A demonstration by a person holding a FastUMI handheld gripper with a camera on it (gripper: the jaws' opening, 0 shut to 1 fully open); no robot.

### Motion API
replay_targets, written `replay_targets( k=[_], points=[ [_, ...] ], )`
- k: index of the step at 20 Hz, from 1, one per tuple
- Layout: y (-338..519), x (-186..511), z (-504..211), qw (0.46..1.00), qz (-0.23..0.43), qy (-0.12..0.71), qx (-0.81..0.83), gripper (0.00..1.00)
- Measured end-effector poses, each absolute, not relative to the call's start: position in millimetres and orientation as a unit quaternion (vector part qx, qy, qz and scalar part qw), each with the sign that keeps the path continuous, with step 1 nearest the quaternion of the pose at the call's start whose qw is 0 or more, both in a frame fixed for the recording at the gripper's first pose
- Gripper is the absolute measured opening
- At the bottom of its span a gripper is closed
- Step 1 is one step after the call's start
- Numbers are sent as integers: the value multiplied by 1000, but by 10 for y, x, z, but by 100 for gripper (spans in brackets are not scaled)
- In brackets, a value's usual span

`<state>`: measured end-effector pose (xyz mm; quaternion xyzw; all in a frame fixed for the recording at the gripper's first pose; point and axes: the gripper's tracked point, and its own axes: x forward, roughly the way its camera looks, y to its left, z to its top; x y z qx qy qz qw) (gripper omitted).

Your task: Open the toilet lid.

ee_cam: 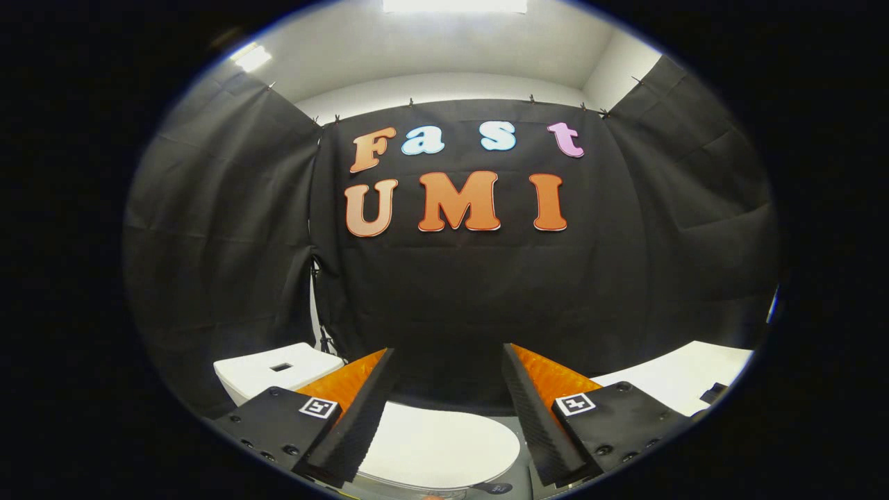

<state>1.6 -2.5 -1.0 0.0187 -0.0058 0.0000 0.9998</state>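
Observation:
A white toilet stands low ahead of me. Its closed oval lid (pixel 439 444) lies flat beneath and between my fingers, and the white tank (pixel 274 371) with a small dark slot on top sits beyond my left finger. My gripper (pixel 450 364) hangs above the lid, open, with a wide gap and nothing held. The fingertips point toward the black cloth wall above the lid's rear. The lid's front edge is partly hidden by my fingers (pixel 361 410).
A white counter or surface (pixel 684 382) lies beyond my right finger, with a small dark object (pixel 714 393) on its near edge. Black cloth walls (pixel 472 298) close in the booth on three sides. A thin stand leg (pixel 323 333) shows behind the tank.

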Motion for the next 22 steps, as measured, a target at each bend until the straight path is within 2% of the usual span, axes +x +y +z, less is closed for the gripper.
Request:
replay_targets(
  k=[10,16,22],
  points=[
    [-152,55,-272,998,-17,-16,61,98],
    [-310,-86,-698,989,-59,7,137,98],
    [-442,-109,-1173,974,-60,30,218,98]
  ],
)
